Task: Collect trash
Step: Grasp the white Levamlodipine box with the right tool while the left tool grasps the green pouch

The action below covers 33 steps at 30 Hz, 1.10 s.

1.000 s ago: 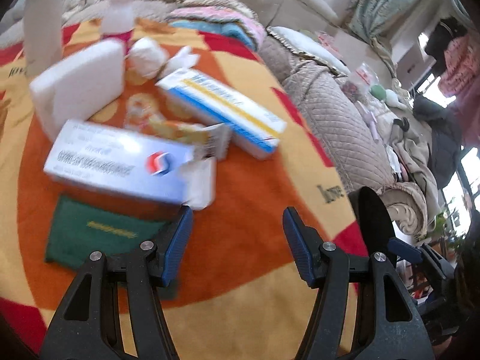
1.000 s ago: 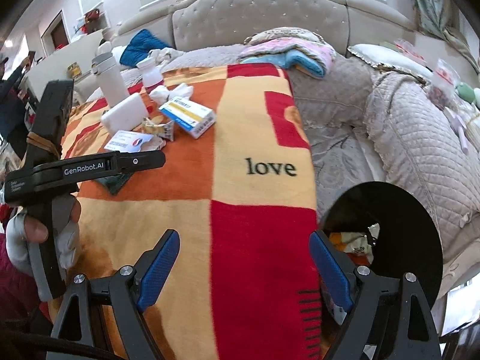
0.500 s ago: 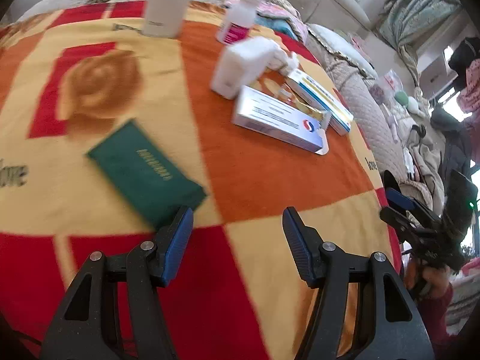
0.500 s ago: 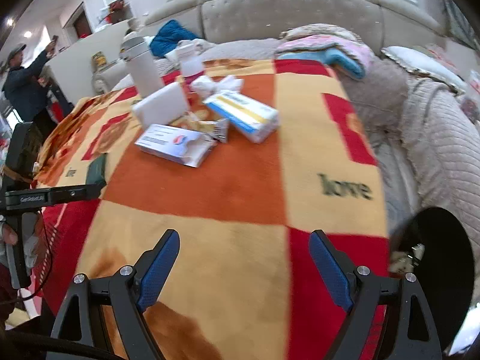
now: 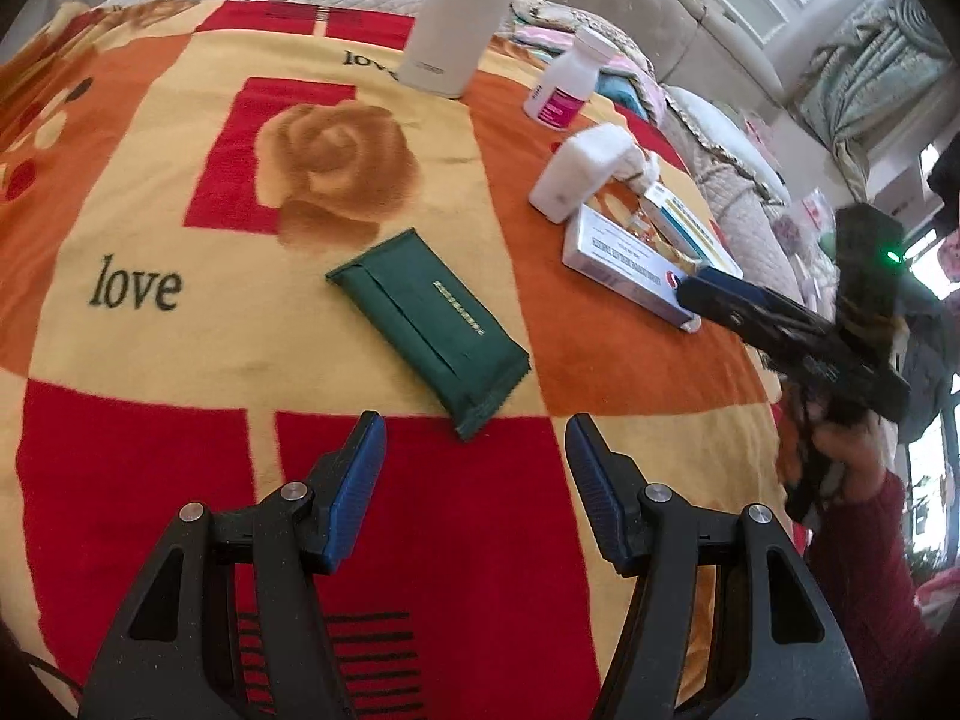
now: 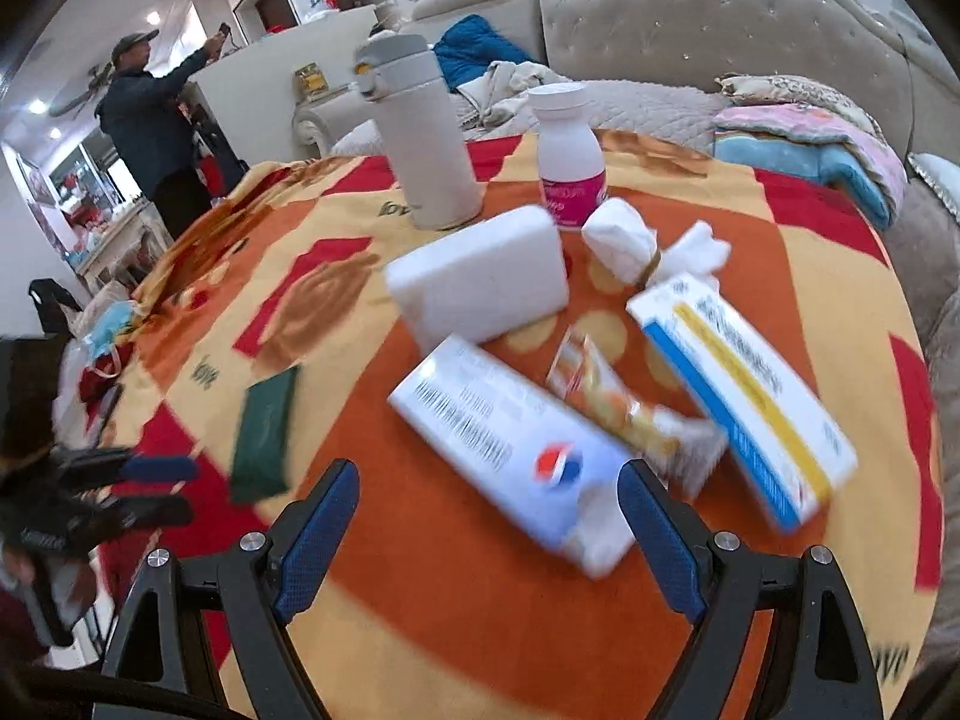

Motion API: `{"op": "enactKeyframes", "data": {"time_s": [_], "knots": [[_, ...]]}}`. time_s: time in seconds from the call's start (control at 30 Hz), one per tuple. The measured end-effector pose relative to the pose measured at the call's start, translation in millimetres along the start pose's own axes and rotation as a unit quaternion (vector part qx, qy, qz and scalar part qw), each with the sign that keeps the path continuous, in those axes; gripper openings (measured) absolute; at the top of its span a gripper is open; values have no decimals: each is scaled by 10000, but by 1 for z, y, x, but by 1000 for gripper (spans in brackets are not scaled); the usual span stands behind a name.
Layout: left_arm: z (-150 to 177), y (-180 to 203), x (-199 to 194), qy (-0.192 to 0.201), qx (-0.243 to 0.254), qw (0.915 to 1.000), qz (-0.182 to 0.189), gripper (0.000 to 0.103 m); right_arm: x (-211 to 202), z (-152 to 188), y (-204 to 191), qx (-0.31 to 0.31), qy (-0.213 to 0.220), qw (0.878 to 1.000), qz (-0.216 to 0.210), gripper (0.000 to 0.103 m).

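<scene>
Green crinkle-edged foil packet (image 5: pixel 429 324) lies flat on fleecy blanket (image 5: pixel 180 192).

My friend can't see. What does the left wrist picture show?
The left gripper hangs open and empty just short of a green packet on a red, orange and yellow blanket. Farther off sit boxes, a pill bottle and a white flask.

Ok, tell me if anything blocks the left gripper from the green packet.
Nothing visible does. The left gripper is open, and only bare blanket separates it from the green packet, which lies flat, apart from the boxes.
</scene>
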<state>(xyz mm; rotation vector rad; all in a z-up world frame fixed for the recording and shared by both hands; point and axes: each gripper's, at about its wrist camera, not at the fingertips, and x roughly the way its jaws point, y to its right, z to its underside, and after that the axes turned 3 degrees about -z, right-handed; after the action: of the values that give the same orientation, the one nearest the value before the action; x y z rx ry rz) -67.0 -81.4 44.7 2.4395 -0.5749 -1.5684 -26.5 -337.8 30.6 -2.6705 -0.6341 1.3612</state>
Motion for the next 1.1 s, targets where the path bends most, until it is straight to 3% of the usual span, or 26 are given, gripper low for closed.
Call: {"op": "enactKeyframes", "data": {"time_s": [0.17, 0.3, 0.47, 0.63, 0.67, 0.77, 0.87, 1.0, 1.1], "knots": [[-4, -1, 1, 97, -102, 9999, -42, 61, 16, -7, 10, 49, -145, 9999, 11, 88], [-8, -5, 8, 91, -218, 9997, -80, 61, 1, 8, -5, 130, -394, 9955, -847, 87], [-11, -5, 11, 83, -343, 9993, -91, 61, -10, 10, -16, -186, -71, 9996, -207, 87], [-13, -5, 10, 158, -493, 9985, -204, 61, 17, -2, -15, 7, -171, 9995, -284, 87], [-14, -5, 12, 187, -569, 9978, -273, 61, 24, -4, -19, -87, -192, 9995, -229, 85], [-20, -2, 19, 272, -713, 9961, -453, 61, 40, -3, -35, -485, -249, 9984, 136, 51], [-25, 1, 28, 422, -841, 9925, -782, 61, 36, 7, -39, -609, -179, 9974, 337, 51], [-29, 15, 44, 524, -714, 9882, -1248, 62, 11, 28, -25, -299, -169, 9980, 521, 50], [-35, 27, 55, 556, -591, 9865, -1423, 76, -12, 48, -12, 22, -153, 9981, 589, 50]]}}
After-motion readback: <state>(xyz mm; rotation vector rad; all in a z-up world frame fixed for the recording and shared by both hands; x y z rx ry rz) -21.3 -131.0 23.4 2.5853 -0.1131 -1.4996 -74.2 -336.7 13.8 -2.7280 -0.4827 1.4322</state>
